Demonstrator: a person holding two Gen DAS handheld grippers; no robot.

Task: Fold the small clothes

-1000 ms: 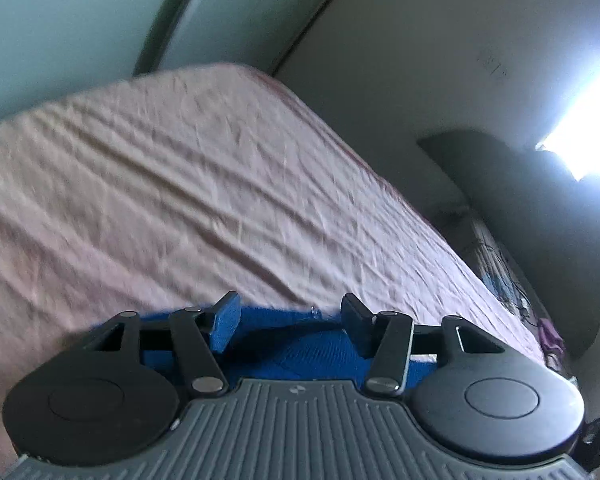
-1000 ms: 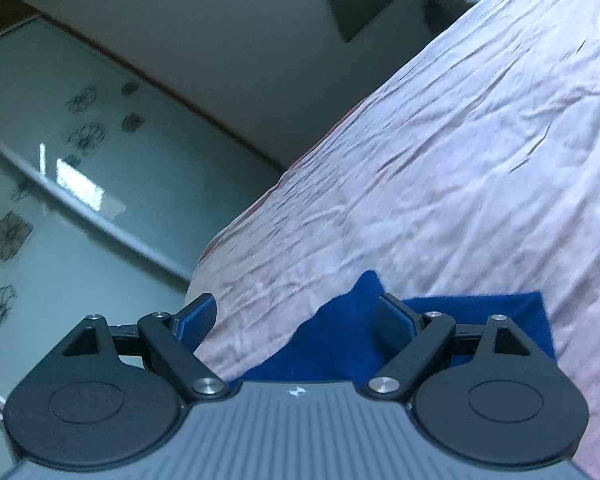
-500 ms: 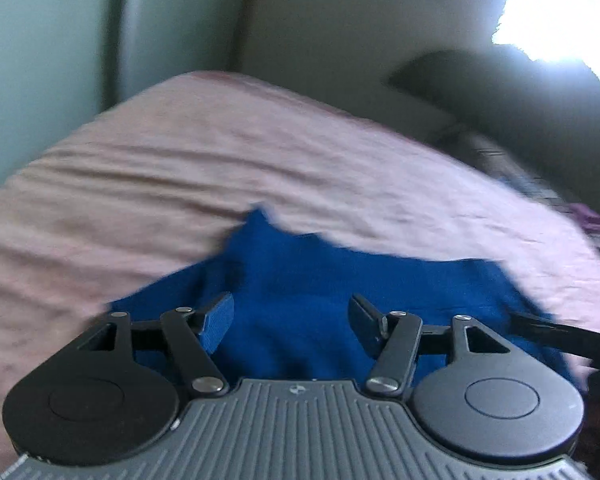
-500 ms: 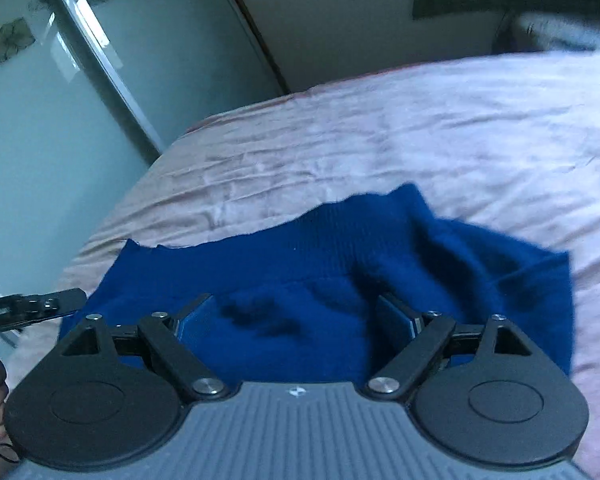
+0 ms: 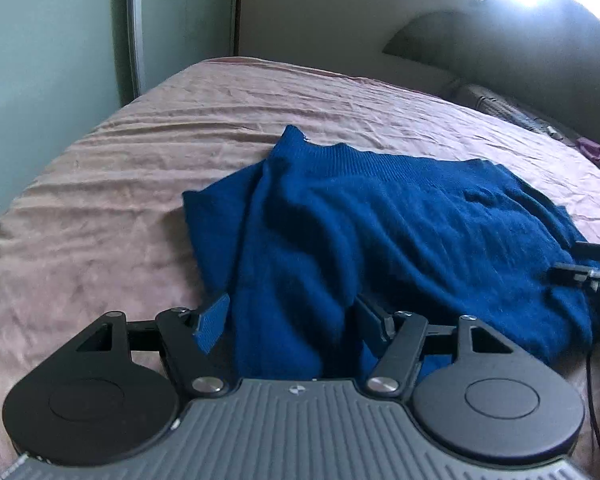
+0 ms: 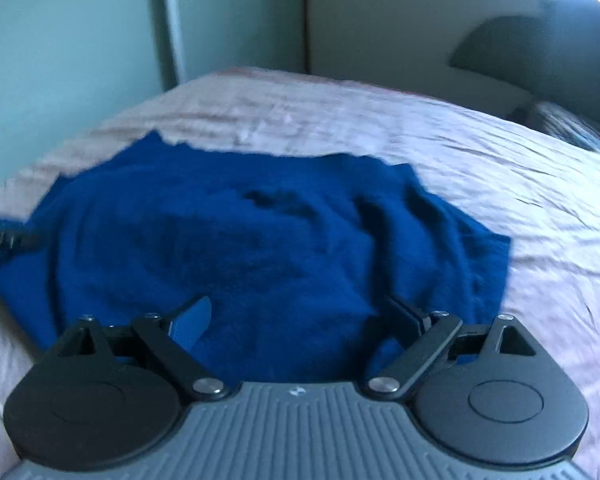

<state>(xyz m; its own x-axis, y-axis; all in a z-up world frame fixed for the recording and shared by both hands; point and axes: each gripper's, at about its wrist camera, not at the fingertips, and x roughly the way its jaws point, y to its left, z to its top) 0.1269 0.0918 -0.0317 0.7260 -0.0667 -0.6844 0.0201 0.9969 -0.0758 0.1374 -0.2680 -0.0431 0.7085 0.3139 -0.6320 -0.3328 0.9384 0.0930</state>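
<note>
A dark blue knit garment [image 5: 380, 232] lies rumpled on the pink bedsheet [image 5: 120, 184]; it also shows in the right wrist view [image 6: 260, 248]. My left gripper [image 5: 290, 320] is open, low over the garment's near left edge, nothing between its fingers. My right gripper [image 6: 296, 320] is open over the garment's near edge, holding nothing. The right gripper's fingertips [image 5: 580, 264] show at the right edge of the left wrist view. The left gripper's tip [image 6: 8, 240] shows at the left edge of the right wrist view.
The bed fills both views, with pink sheet [image 6: 500, 168] around the garment. A green glass wardrobe door [image 5: 52, 48] stands at the left. A dark headboard [image 5: 520, 52] and patterned pillow [image 5: 500, 108] lie at the far right, below a bright window.
Both grippers have swung upright and pulled back from the garment, so more of it shows, lying spread on the sheet. Both stay open.
</note>
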